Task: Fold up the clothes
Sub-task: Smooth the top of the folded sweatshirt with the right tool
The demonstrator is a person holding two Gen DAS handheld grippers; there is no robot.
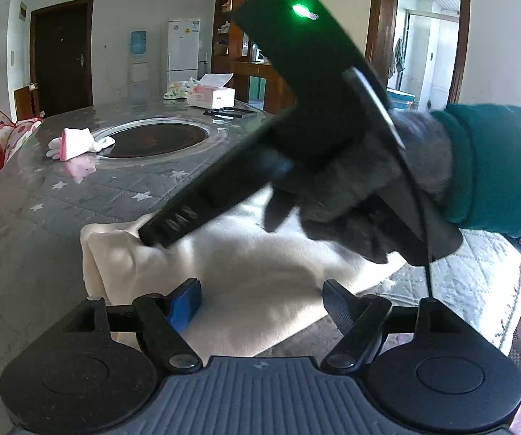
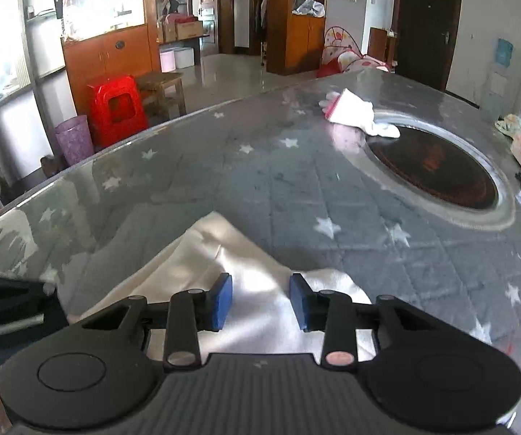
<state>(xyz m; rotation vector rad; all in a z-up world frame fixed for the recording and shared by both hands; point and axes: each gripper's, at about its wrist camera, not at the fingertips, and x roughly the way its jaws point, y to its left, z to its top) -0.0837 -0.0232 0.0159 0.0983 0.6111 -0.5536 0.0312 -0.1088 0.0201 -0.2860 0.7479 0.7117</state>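
Note:
A cream-white garment [image 1: 246, 272] lies flat on the grey star-patterned table cover, near the table's front edge; it also shows in the right wrist view [image 2: 257, 290]. My left gripper [image 1: 264, 301] is open, its blue pads just above the garment. My right gripper [image 2: 260, 299] is open over the garment's far corner. In the left wrist view the right gripper's body [image 1: 173, 226] reaches across, held by a grey-gloved hand [image 1: 362, 195], with its tip down at the garment's far left corner.
A folded pink-and-white cloth [image 1: 75, 143] lies by the round dark inset [image 1: 159, 139] in the table's middle. A tissue box [image 1: 211, 94] and a black tool [image 1: 231, 111] sit at the far side. A white quilted pad [image 1: 478, 290] lies to the right.

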